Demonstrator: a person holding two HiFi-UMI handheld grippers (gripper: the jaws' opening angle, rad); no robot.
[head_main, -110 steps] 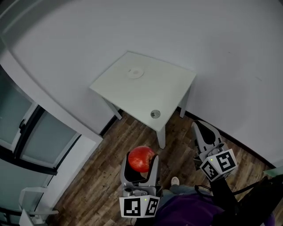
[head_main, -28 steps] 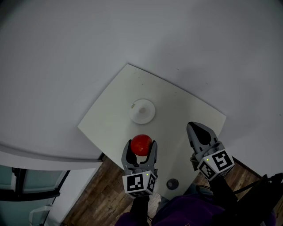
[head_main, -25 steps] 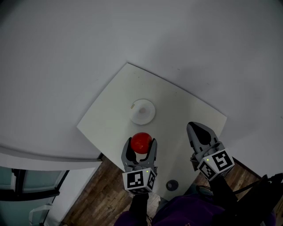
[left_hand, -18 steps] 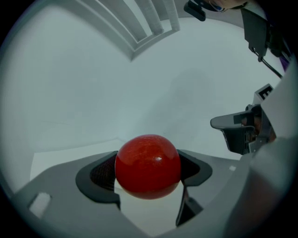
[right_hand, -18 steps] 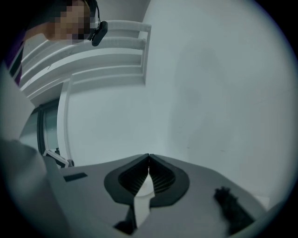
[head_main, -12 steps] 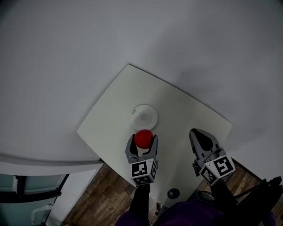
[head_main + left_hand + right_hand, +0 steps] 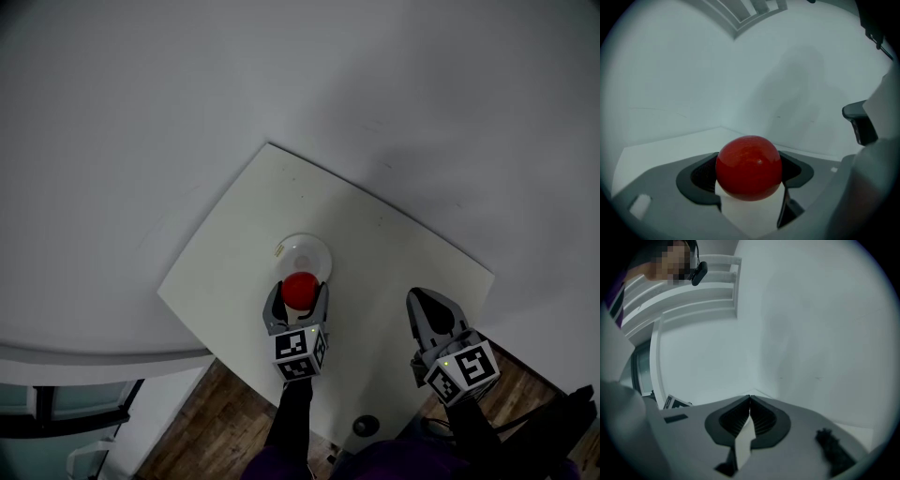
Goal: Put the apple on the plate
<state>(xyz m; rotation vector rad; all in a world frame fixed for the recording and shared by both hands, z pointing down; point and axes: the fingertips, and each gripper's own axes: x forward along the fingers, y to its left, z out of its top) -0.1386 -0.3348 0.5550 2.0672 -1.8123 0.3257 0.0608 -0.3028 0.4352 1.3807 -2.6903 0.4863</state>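
Note:
A shiny red apple (image 7: 300,289) sits clamped between the jaws of my left gripper (image 7: 298,298), which is shut on it. The apple (image 7: 749,167) fills the middle of the left gripper view. It hangs at the near rim of a small white plate (image 7: 302,251) on the white square table (image 7: 403,262). My right gripper (image 7: 427,311) is shut with nothing in it, over the table's right part. In the right gripper view its jaws meet at the tips (image 7: 750,399).
A small round dark thing (image 7: 366,426) lies at the table's near edge between my two arms. Wooden floor (image 7: 230,427) shows below the table. A grey wall (image 7: 281,75) stands behind it, and a window frame (image 7: 56,403) is at the lower left.
My left gripper has carried the apple forward from the table's near edge up to the plate's near rim. The right gripper stayed shut and moved little.

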